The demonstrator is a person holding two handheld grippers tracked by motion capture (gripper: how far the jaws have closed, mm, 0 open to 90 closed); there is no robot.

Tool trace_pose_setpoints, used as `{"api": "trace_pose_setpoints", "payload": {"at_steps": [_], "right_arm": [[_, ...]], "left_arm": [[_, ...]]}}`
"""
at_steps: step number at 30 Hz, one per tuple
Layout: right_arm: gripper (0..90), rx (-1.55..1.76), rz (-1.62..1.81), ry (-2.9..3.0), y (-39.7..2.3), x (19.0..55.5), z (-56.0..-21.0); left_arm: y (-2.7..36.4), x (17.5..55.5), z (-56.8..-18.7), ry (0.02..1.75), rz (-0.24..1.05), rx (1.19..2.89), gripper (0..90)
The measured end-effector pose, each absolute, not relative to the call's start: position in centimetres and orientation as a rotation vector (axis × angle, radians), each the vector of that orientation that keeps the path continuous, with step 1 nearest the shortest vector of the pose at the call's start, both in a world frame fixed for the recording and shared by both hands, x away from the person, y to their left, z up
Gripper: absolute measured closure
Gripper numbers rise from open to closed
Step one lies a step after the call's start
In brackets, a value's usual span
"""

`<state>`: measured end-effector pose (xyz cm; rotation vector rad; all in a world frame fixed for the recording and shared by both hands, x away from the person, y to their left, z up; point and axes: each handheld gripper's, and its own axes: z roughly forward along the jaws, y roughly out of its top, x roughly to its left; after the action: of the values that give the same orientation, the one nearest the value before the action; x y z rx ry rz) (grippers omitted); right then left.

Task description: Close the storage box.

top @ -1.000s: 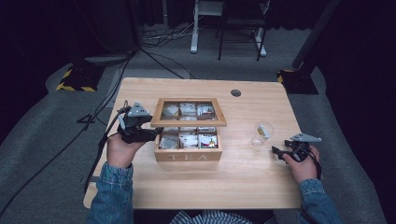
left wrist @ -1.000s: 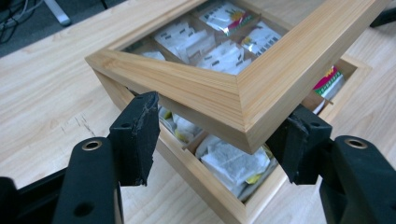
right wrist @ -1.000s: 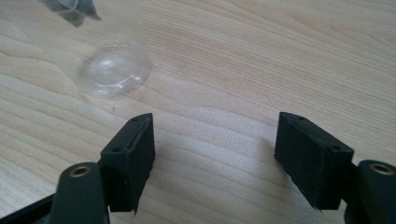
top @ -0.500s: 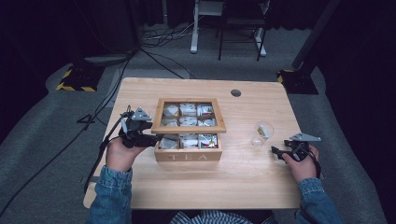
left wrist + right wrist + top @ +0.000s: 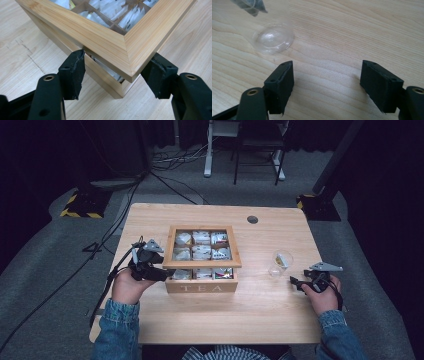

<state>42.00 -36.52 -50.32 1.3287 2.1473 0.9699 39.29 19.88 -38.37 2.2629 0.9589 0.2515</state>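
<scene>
A pale rectangular wooden table (image 5: 260,320) carries everything here. Near its middle sits a light bamboo tea box (image 5: 202,286) lettered "TEA" on its front wall, divided into square compartments packed with white paper tea sachets (image 5: 201,252). Its windowed bamboo lid frame (image 5: 235,255) is raised slightly off the box at the near-left corner, so a gap shows between lid and wall in the left gripper view.

The left gripper (image 5: 161,271), held in the person's left hand (image 5: 128,287), sits at that corner; its black jaws are spread wide, one on each side of the lid's corner (image 5: 128,56), just under its edge, and whether they touch the wood I cannot tell.

To the right of the box stands a small clear plastic cup (image 5: 281,260) holding what looks like a tea bag. The right gripper (image 5: 298,282) rests near it, jaws wide apart with bare table between them, grasping nothing; the cup's round base (image 5: 273,37) lies just beyond its left jaw.
</scene>
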Motion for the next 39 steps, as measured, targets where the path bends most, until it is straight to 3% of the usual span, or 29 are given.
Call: {"api": "trace_pose_setpoints", "payload": {"at_steps": [39], "right_arm": [[27.6,1.328,0.971,2.147,-36.5,42.0,-50.3]], "left_arm": [[18.7,40.3,-40.8,0.942,0.102,2.489,37.3]]}}
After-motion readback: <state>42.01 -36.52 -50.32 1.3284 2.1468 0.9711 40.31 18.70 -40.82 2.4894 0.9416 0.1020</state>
